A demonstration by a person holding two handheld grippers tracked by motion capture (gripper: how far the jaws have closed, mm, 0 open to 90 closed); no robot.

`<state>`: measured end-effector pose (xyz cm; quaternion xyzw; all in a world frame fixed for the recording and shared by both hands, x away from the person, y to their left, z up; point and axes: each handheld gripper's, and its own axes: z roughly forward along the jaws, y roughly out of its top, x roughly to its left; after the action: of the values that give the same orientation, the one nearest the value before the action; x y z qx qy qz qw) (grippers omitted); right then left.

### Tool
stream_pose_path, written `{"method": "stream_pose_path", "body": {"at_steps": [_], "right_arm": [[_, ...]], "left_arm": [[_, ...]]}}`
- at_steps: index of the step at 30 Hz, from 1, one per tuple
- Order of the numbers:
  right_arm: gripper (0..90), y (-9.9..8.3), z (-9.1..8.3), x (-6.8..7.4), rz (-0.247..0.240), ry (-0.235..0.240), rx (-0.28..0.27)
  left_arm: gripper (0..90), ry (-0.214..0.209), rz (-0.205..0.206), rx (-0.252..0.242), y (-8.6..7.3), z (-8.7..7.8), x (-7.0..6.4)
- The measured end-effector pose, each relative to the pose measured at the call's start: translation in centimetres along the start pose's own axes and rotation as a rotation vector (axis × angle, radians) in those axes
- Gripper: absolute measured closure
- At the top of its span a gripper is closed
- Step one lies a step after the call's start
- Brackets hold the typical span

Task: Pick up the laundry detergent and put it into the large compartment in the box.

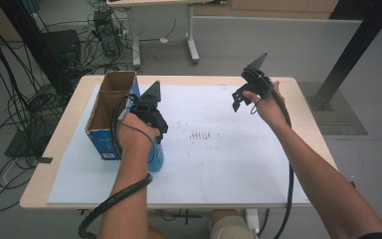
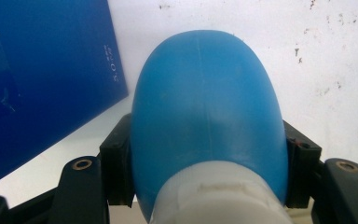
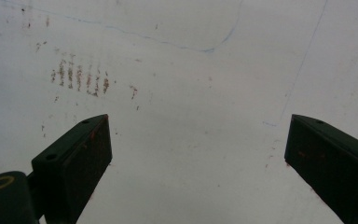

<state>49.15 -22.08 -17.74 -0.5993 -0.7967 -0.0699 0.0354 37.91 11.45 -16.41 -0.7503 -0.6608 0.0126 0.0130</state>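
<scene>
A blue bottle (image 2: 205, 112) with a white neck fills the left gripper view, and both black jaws press against its sides. From above, my left gripper (image 1: 155, 130) holds that blue bottle (image 1: 156, 158) upright on the white sheet, right beside the blue cardboard box (image 1: 110, 113). The box is open at the top and has two compartments. My right gripper (image 1: 238, 99) hovers over the far right part of the sheet. Its jaws stand wide open in the right gripper view, with only stained white sheet (image 3: 182, 140) between them.
The white sheet (image 1: 219, 159) covers most of a light wooden table (image 1: 306, 99). Rust-coloured marks (image 1: 201, 135) dot its middle. Cables and equipment (image 1: 104, 30) lie on the floor beyond the table's far left. A black post (image 1: 353, 50) stands at the far right.
</scene>
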Motion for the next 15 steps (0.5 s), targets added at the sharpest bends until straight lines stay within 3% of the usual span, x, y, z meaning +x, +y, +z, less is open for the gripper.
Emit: {"method": "stream_pose_path", "body": {"at_steps": [15], "right_arm": [[7.1, -0.17, -0.19, -0.19, 0.01, 0.001, -0.005]], "left_arm": [[37.4, 0.004, -0.006, 0.003, 0.05, -0.01, -0.09]]}}
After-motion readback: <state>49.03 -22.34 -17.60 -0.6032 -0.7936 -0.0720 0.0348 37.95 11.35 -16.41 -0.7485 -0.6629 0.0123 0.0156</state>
